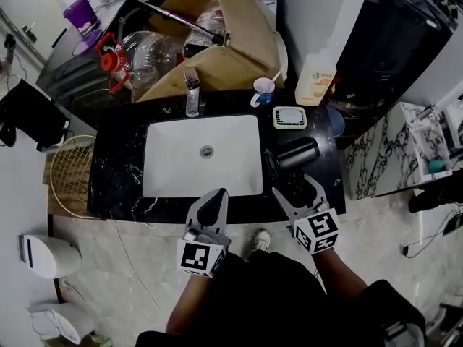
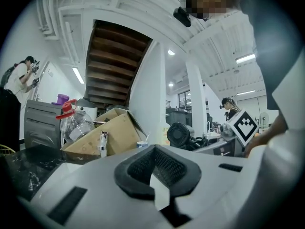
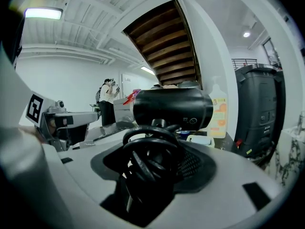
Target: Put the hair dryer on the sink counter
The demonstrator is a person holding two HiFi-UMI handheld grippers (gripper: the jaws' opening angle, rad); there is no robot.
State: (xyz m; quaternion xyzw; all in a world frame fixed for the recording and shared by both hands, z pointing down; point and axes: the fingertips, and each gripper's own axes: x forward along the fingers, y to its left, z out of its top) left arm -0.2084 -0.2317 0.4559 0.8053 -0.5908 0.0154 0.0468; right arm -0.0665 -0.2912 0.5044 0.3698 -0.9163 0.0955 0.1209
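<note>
At the frame's centre right, the right gripper clamps the hair dryer by its cord-wrapped handle; settle it flat on the sink counter before releasing. The left gripper is closed and empty.

Washroom corner mocked up inside a large open workspace: a white basin is sunk in a black marble surface. A chrome faucet, a cup, a soap dish and a plastic bottle line its far edge. A cardboard box and a big water jug are piled beyond. The gripper views take in a white beamed ceiling, strip lights, the underside of a wooden staircase and a person standing far left.
</note>
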